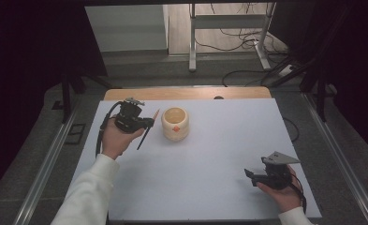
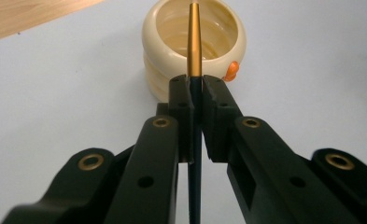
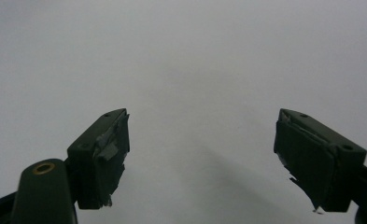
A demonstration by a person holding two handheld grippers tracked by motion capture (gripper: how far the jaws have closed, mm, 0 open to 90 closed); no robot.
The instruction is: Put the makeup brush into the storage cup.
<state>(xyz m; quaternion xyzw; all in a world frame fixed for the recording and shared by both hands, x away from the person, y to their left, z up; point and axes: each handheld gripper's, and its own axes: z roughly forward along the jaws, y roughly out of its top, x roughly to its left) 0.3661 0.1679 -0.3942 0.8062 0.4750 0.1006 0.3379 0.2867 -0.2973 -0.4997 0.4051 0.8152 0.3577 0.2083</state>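
From the high view I have the left gripper up at the left side of the white table, held in the person's left hand, whose white sleeve comes in from the bottom edge. Its jaws are clenched on a thin stick, a pen or brush by the look of it, with a dark lower shaft and a golden-orange upper part; I cannot tell which it is. The stick stands tilted, its golden tip leaning toward the cream cup just beside it on the right. In the left gripper view I see the pads pressed against the dark shaft from both sides, and the golden end rises in front of the cup's open mouth. The cup is a ribbed, rounded cream pot with a small orange mark on its side, standing upright on the table near the far wooden edge. Whether the tip is over the rim or merely in line with it, I cannot tell. My right gripper sits well apart, low at the near right of the table in the person's right hand, with the grey three-cornered plate on top. In the right gripper view its jaws are spread wide with nothing between them, bare white table behind them.
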